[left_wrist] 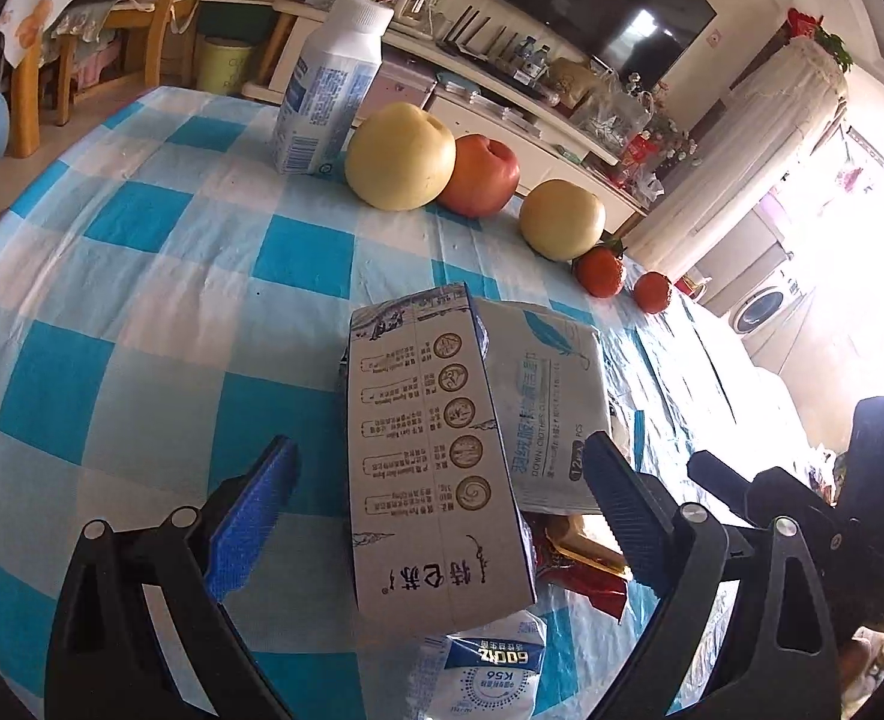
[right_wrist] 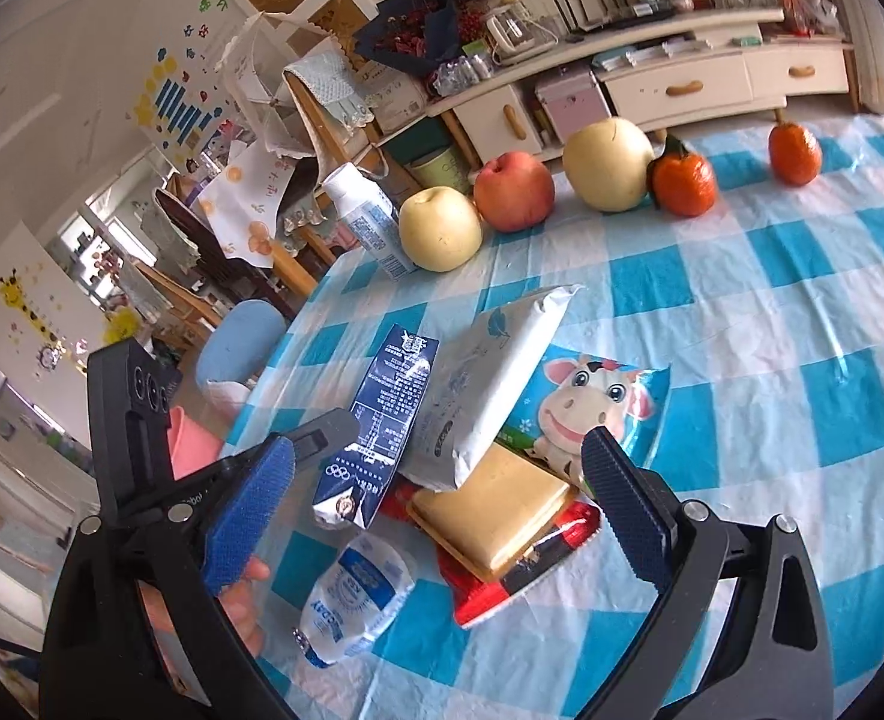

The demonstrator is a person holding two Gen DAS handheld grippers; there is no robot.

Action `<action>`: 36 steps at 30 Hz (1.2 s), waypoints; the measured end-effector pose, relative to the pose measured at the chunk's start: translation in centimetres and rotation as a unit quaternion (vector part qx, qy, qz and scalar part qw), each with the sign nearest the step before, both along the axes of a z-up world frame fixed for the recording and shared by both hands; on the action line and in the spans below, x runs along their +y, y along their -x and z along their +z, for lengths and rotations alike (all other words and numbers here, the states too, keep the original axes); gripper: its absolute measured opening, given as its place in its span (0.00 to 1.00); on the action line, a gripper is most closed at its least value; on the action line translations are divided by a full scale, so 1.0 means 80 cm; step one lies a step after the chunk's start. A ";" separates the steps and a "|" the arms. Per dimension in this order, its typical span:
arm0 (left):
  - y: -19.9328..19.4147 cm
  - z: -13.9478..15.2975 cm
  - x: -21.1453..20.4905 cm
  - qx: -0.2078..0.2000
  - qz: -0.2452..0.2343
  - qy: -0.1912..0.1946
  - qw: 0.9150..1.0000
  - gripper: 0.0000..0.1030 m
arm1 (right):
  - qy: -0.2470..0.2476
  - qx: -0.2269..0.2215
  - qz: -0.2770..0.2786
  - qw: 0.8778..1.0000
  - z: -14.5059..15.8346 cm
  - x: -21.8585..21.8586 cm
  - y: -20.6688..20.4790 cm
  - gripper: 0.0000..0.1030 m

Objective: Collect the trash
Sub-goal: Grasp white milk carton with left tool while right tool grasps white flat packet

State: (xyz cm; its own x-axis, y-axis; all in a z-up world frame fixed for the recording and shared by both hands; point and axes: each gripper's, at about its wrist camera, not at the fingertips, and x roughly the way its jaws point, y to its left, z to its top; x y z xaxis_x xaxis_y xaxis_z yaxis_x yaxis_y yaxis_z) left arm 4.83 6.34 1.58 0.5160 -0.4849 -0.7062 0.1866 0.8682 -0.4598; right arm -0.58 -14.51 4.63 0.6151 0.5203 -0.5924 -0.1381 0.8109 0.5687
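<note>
Both jaws standing wide apart, holding nothing. Left gripper (left_wrist: 435, 498) straddling milk carton (left_wrist: 435, 450), blue ribbed pads flanking its flat printed sides without touching, apparently lining up for a grasp. Right gripper (right_wrist: 435, 498) hovering over trash heap near table (right_wrist: 802, 324) edge, apparently waiting its turn. Carton leaning against soft white wipes pack (right_wrist: 490, 384); beneath, stiff tan card (right_wrist: 496, 504), glossy red wrapper (right_wrist: 526, 576), cartoon-cow pouch (right_wrist: 598, 402); crumpled white pouch (right_wrist: 357, 594) lying just beside. Rounded fruit — pears (right_wrist: 438, 228), apple (right_wrist: 514, 191), tangerines (right_wrist: 682, 180) — and upright plastic bottle (left_wrist: 327, 96) lining far edge, well apart, probably not trash.
</note>
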 end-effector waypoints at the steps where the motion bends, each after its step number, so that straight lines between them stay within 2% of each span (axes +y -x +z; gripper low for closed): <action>1: -0.003 -0.004 0.000 0.007 0.003 0.002 1.000 0.91 | -0.011 0.007 0.002 1.000 -0.004 -0.001 -0.005 0.94; 4: -0.009 -0.012 0.000 0.018 0.005 0.009 1.000 0.91 | -0.042 0.027 0.003 0.999 -0.018 -0.003 -0.016 0.82; 7: -0.013 -0.018 -0.001 0.023 0.008 0.010 1.000 0.91 | -0.064 0.045 0.001 0.997 -0.031 -0.005 -0.024 0.81; 10: -0.014 -0.023 -0.003 0.030 0.008 0.008 0.999 0.82 | -0.081 0.051 0.002 0.995 -0.038 -0.006 -0.030 0.78; 12: -0.015 -0.025 -0.004 0.033 0.008 0.004 0.999 0.73 | -0.085 0.057 0.001 0.995 -0.043 -0.006 -0.033 0.72; 15: -0.014 -0.028 -0.002 0.038 0.008 0.005 0.999 0.65 | -0.102 0.064 0.005 0.993 -0.049 -0.005 -0.037 0.68; 28: -0.005 -0.016 0.011 0.024 0.020 0.005 1.000 0.62 | -0.116 0.051 0.008 0.992 -0.056 -0.001 -0.050 0.63; 33: 0.001 -0.012 0.021 0.019 0.026 0.007 0.999 0.62 | -0.111 0.063 0.003 0.992 -0.064 -0.003 -0.056 0.35; 36: 0.003 -0.010 0.027 0.018 0.029 0.007 0.999 0.62 | -0.102 0.069 0.003 0.992 -0.066 -0.003 -0.058 0.25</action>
